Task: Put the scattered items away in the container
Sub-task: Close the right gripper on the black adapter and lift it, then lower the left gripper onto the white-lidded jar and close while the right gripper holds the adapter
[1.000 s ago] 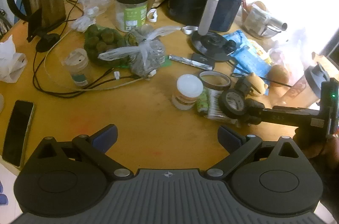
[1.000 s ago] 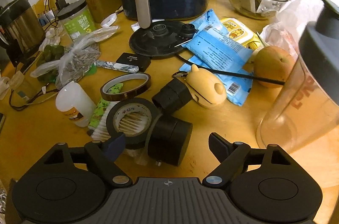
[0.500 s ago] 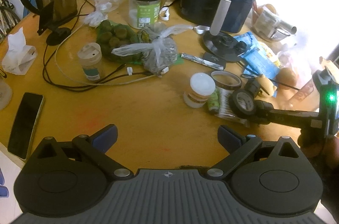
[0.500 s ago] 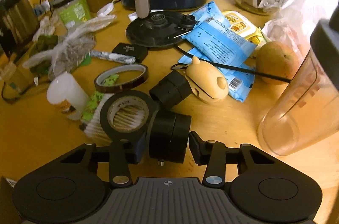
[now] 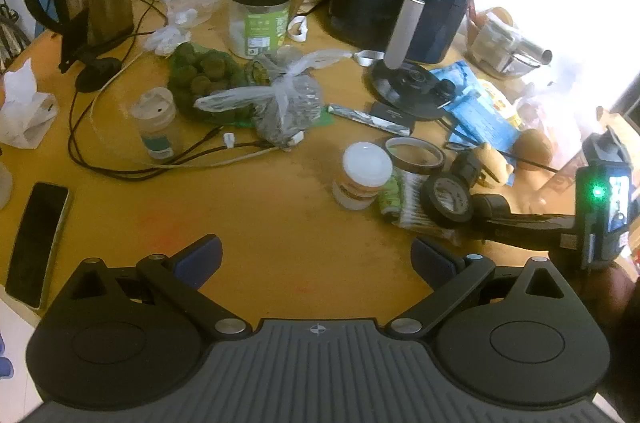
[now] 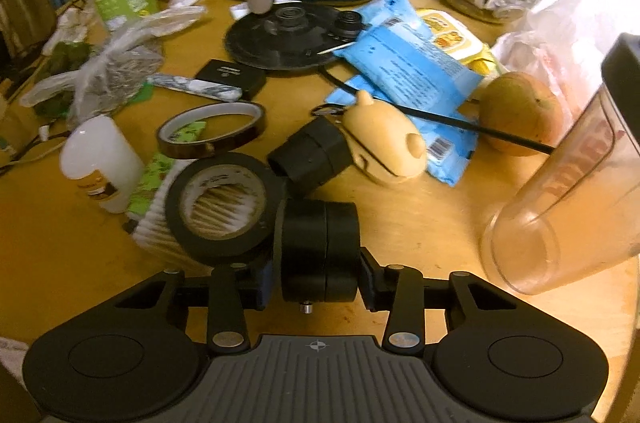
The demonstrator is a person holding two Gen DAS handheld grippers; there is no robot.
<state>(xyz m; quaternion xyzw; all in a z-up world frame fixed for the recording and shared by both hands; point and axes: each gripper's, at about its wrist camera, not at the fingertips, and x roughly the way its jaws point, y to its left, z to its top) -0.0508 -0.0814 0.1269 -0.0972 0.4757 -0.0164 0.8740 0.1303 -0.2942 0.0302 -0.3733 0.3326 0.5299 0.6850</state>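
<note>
Right gripper [image 6: 318, 285] clamps the squat black plastic cylinder [image 6: 320, 249]; barely started

Left gripper [image 5: 316, 257] hangs wide apart over bare wooden table [image 5: 260, 223]. Black tape roll [image 6: 222, 203] touches the cylinder's left, clear plastic cup [image 6: 560, 215] lies off right. Pretty much everything's unsorted, and which thing is the container isn't obvious.

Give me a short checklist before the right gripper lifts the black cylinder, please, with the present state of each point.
1. Right gripper closed on the black cylinder: ok.
2. Grip centred on the cylinder: cannot tell.
3. Black tape roll apart from the cylinder: not ok, it leans against it.
4. Left gripper open and holding nothing: ok.
5. Container in view: not ok, none clearly seen.
</note>
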